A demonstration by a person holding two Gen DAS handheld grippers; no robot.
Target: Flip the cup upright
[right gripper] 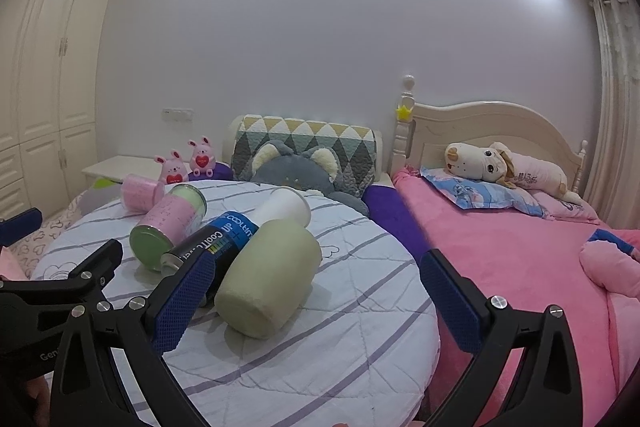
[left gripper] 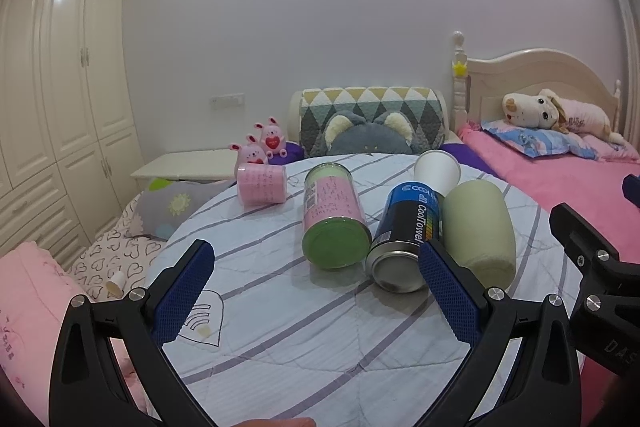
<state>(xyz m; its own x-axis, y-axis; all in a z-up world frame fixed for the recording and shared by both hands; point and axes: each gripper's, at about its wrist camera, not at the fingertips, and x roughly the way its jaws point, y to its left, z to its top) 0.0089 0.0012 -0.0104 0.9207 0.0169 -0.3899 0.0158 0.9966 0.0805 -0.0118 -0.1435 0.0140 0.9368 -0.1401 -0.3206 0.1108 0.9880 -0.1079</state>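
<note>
A white paper cup (left gripper: 437,171) lies on its side at the far part of a round table with a striped cloth (left gripper: 304,323), behind a blue-black can (left gripper: 404,235); it also shows in the right wrist view (right gripper: 286,207). A pale green cup (left gripper: 480,231) lies on its side at the right, also in the right wrist view (right gripper: 268,277). My left gripper (left gripper: 316,291) is open and empty, in front of the cans. My right gripper (right gripper: 316,297) is open and empty, its left pad close beside the pale green cup.
A green-and-pink can (left gripper: 334,215) and a pink cup (left gripper: 262,185) lie on the table to the left. The blue-black can shows in the right wrist view (right gripper: 212,243). A pink bed (right gripper: 520,267) with a plush dog (right gripper: 496,163) is to the right. A wardrobe (left gripper: 56,107) stands at the left.
</note>
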